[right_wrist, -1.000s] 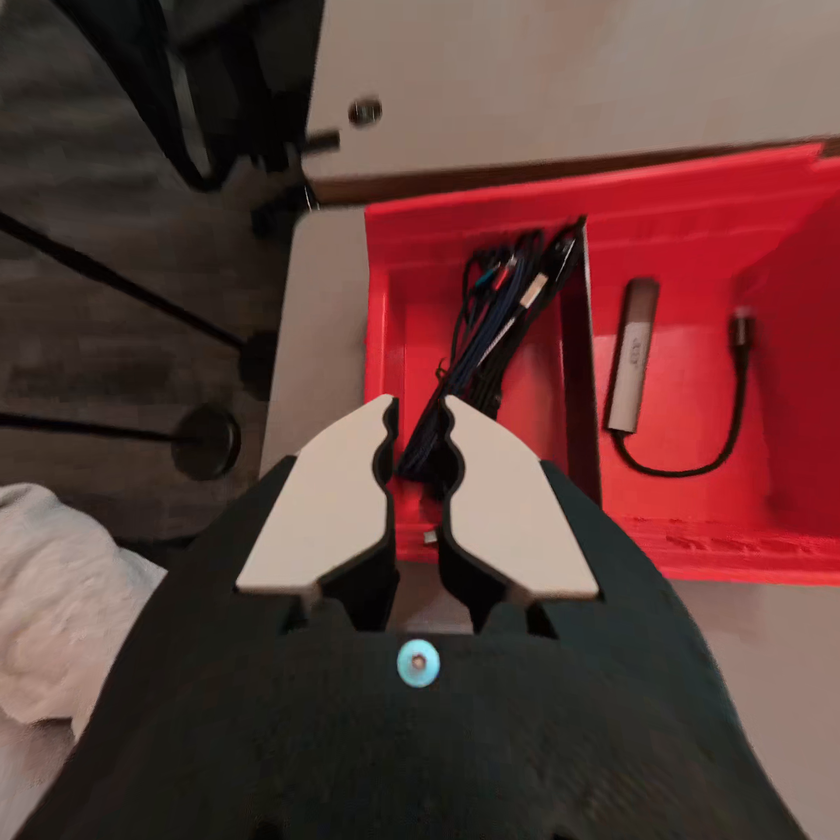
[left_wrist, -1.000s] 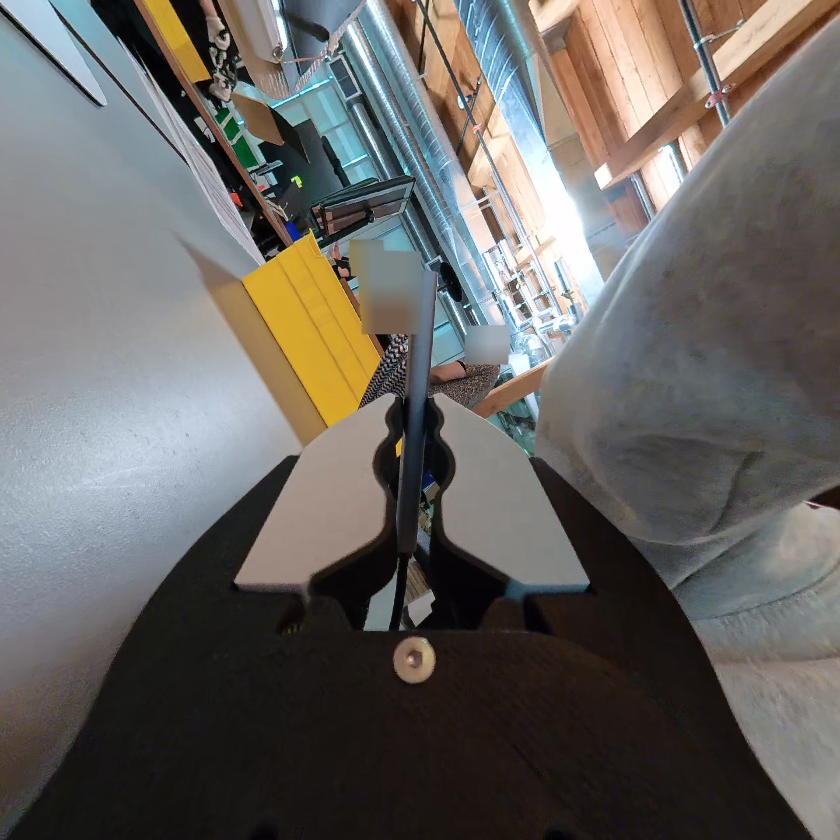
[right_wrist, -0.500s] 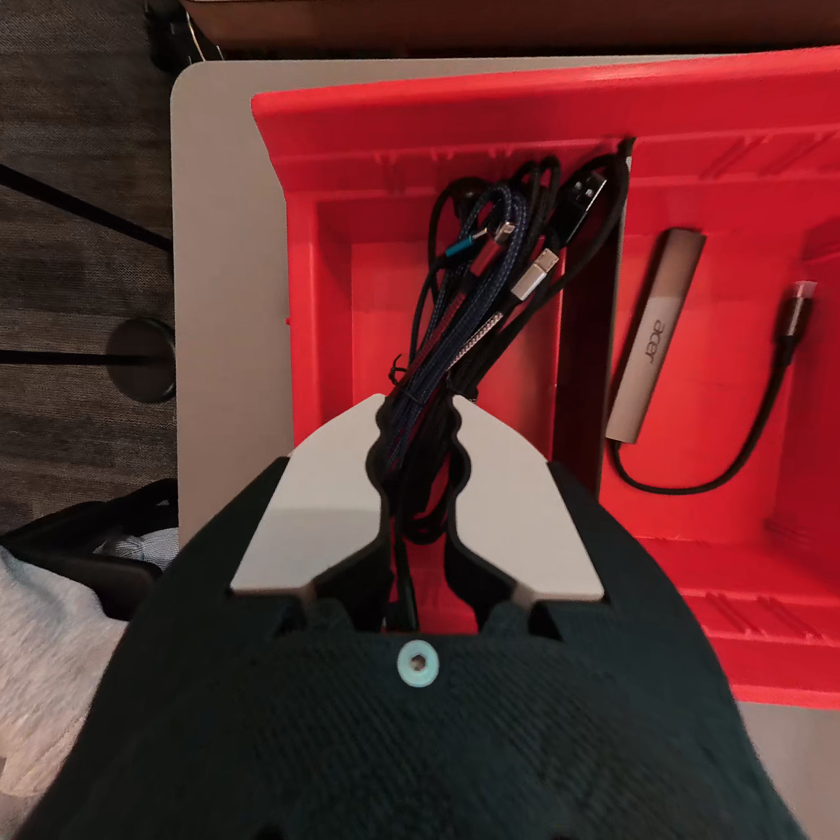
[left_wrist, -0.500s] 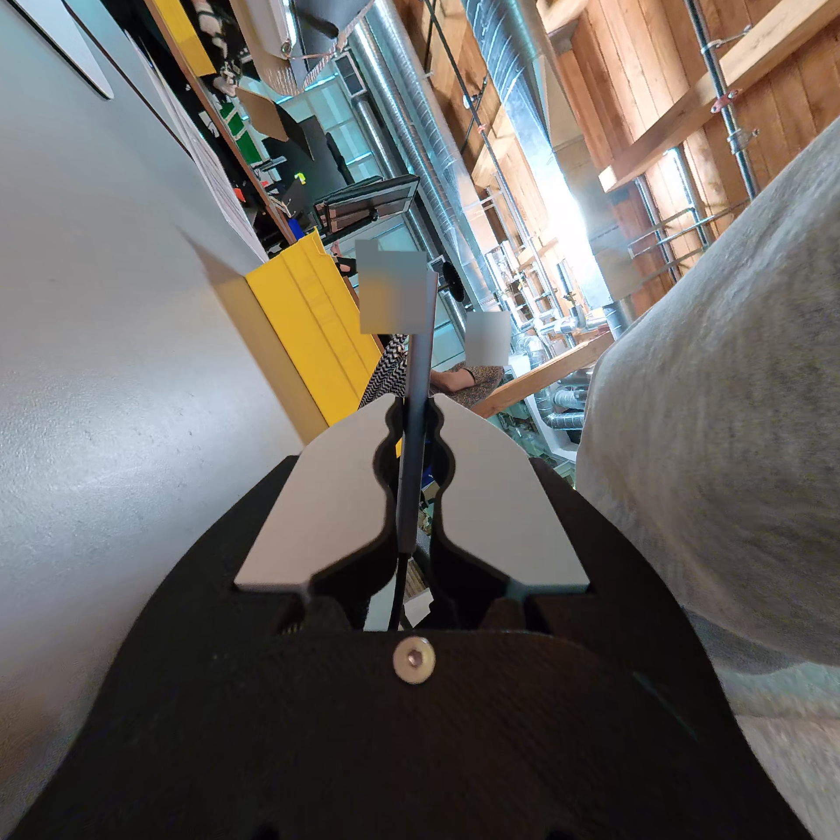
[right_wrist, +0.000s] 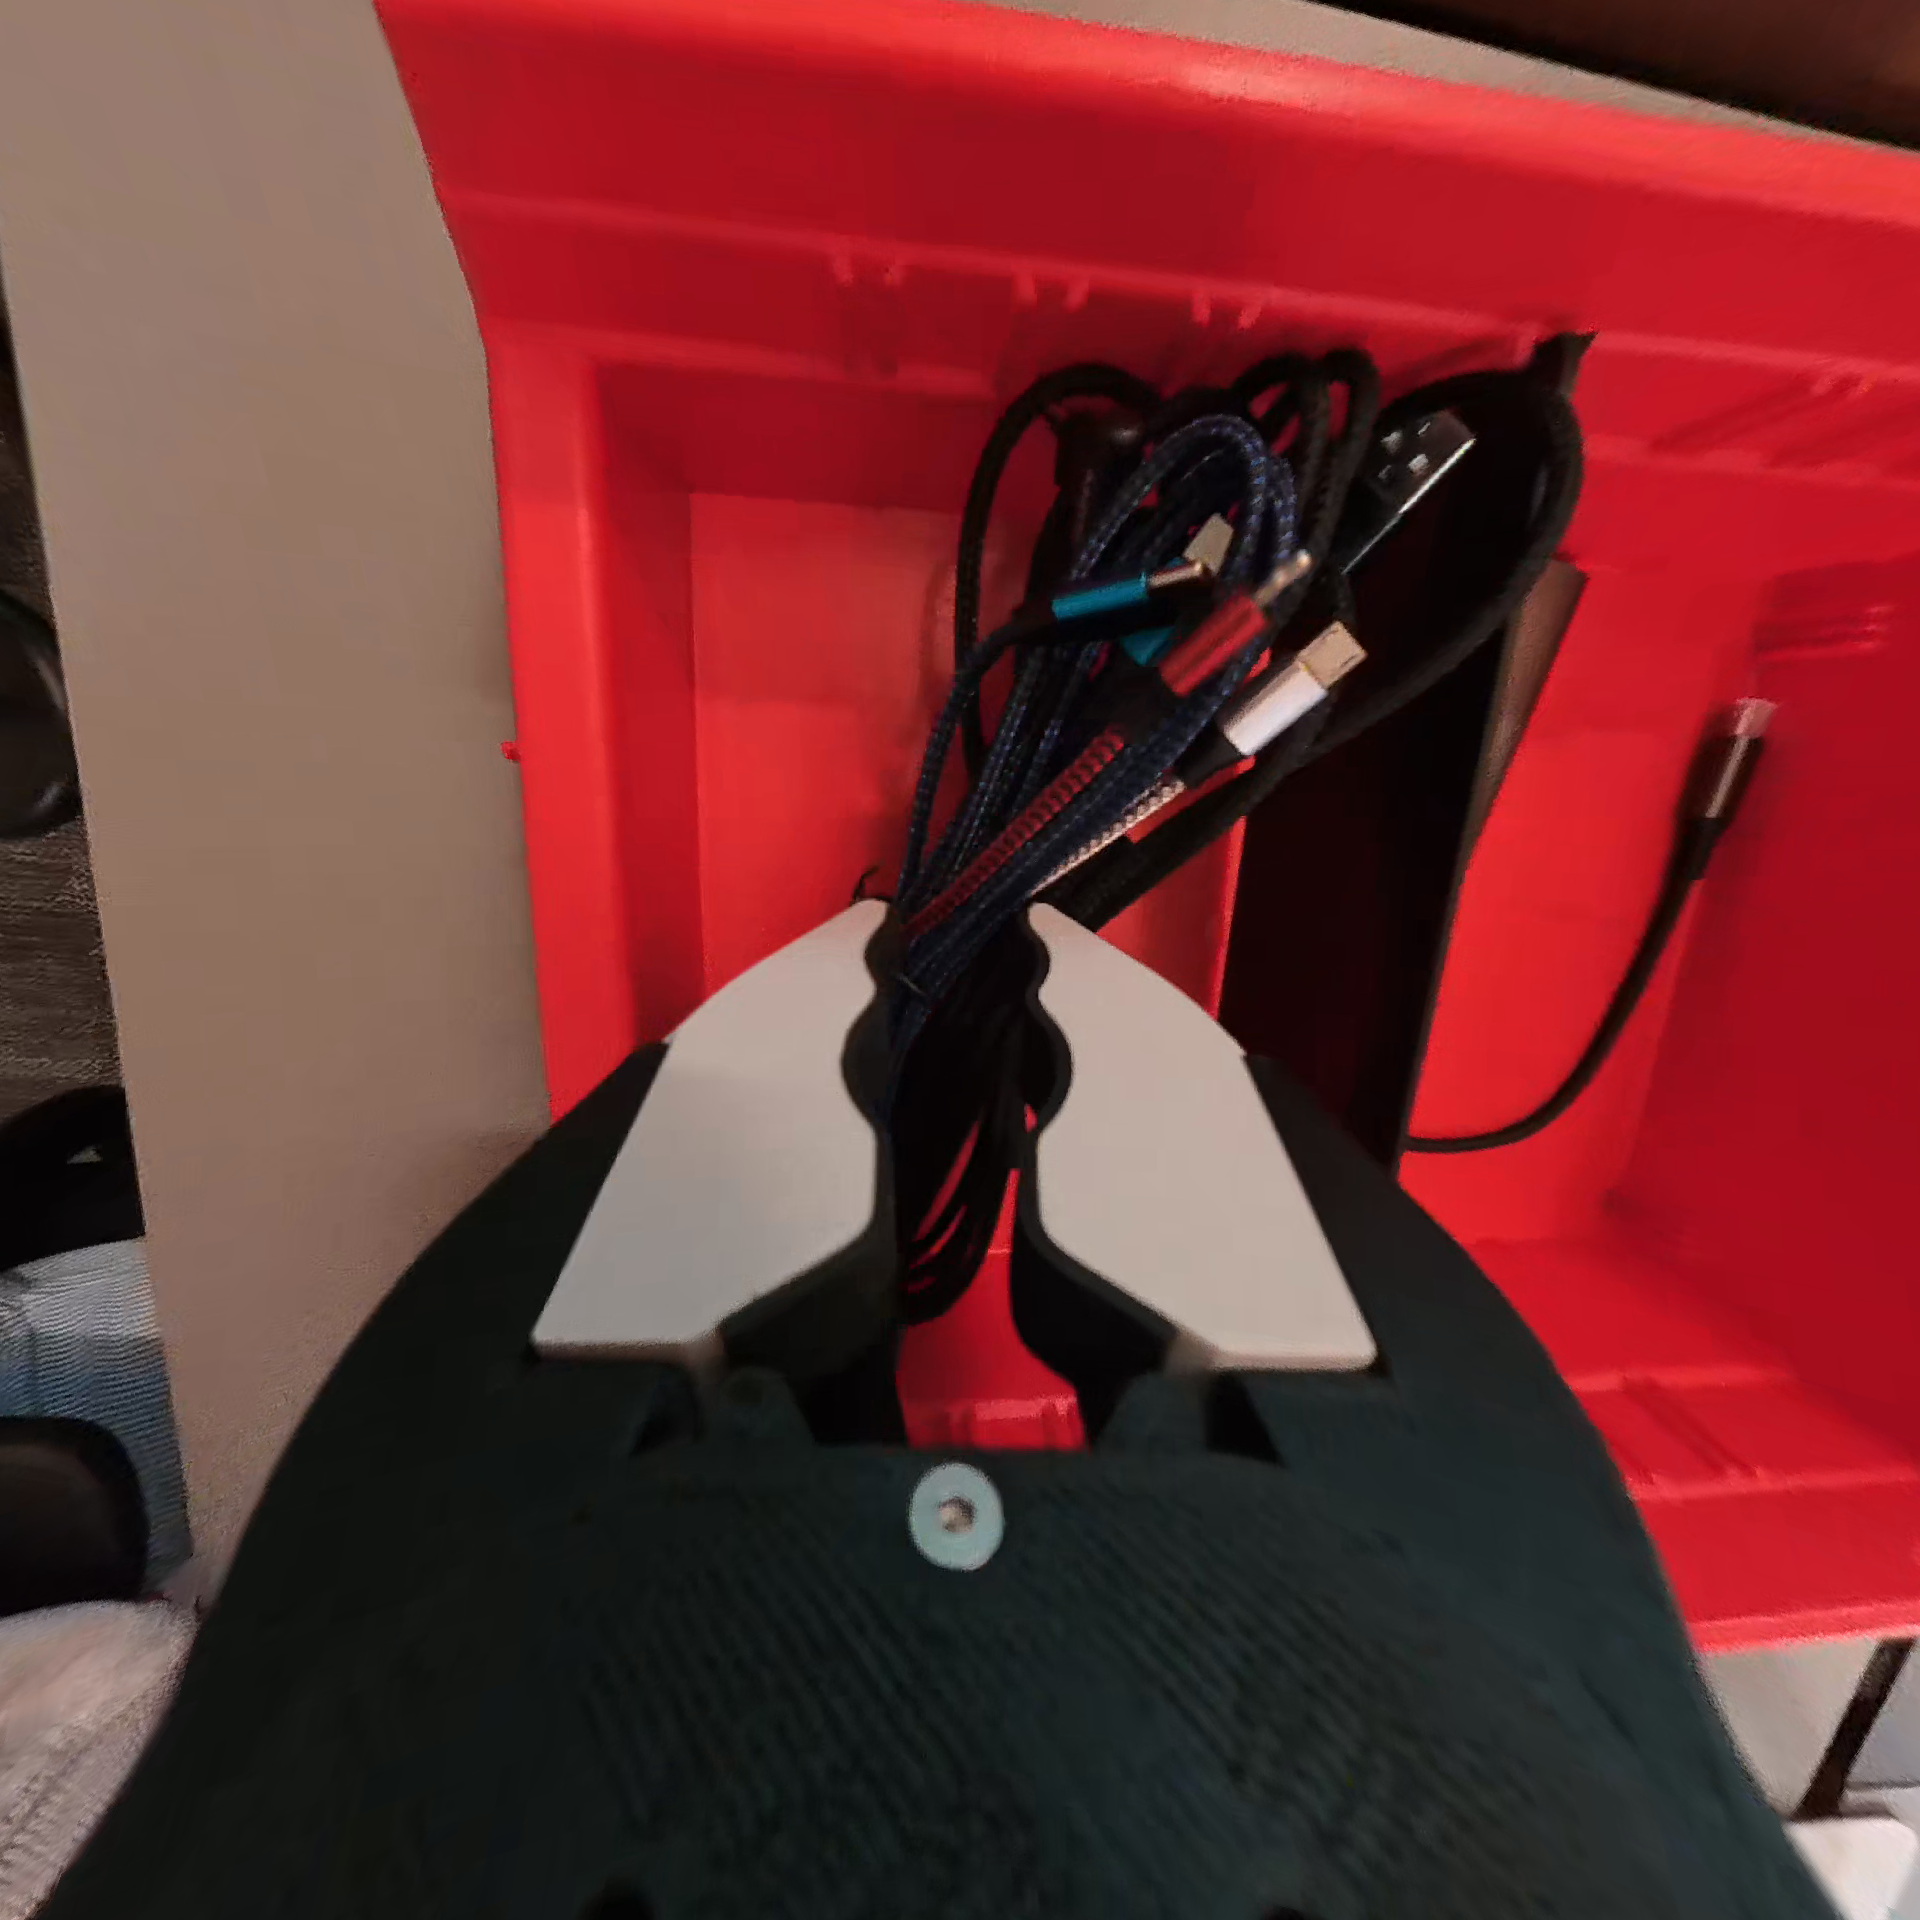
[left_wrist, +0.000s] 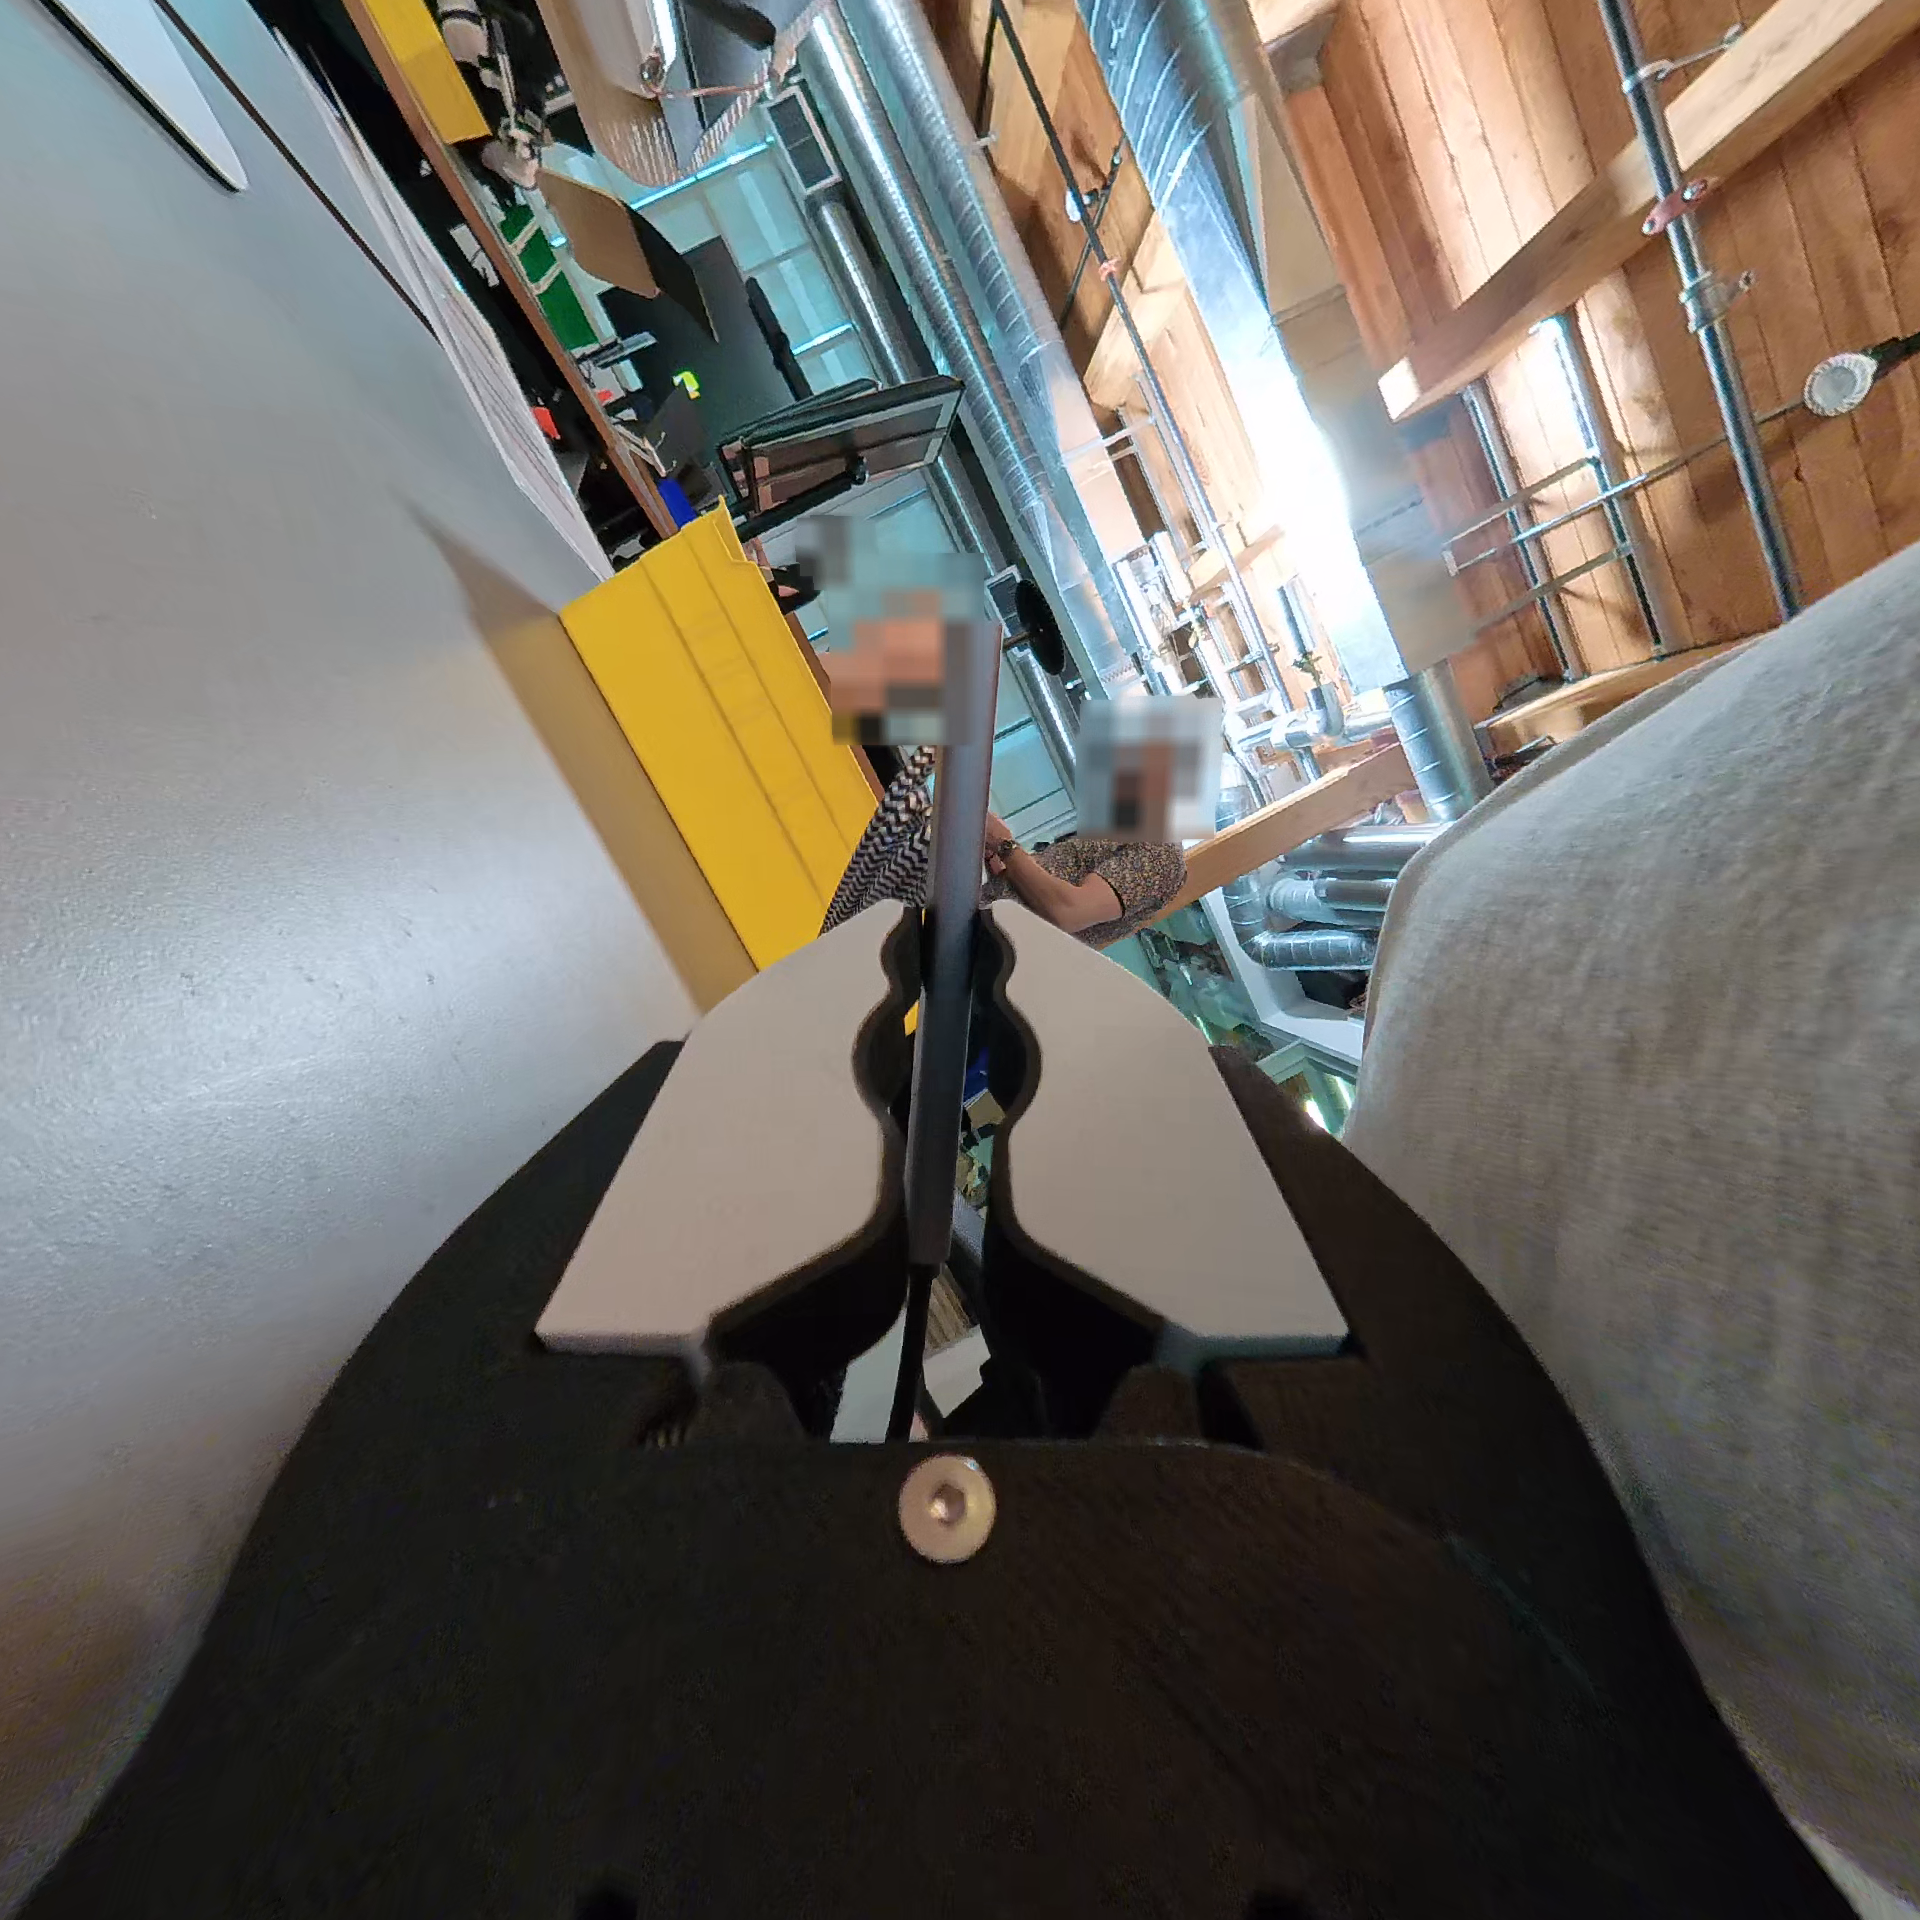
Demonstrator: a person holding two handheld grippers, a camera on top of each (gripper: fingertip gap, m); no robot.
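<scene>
- Your left tongs (left_wrist: 948, 940) are clamped on a thin grey bar (left_wrist: 954, 935). It points straight out ahead along the tongs, with a thin black wire hanging from its near end.
- That view is tipped up toward the ceiling, with a grey wall (left_wrist: 239, 831) on the left, a yellow bin (left_wrist: 727, 748) just past it and your grey sleeve (left_wrist: 1662, 1143) on the right.
- Your right tongs (right_wrist: 956, 930) are clamped on a bunch of cables (right_wrist: 1039, 790). The bunch runs long-ways up and away from the tongs, with its plugs (blue-green, red, silver) at the far end.
- The bunch is over the left part of a red bin (right_wrist: 1039, 156) on the counter (right_wrist: 260, 520). I can't tell if it touches the bottom.
- A dark divider (right_wrist: 1351, 883) stands just right of the bunch. Past it lies another black cable (right_wrist: 1621, 997).
</scene>
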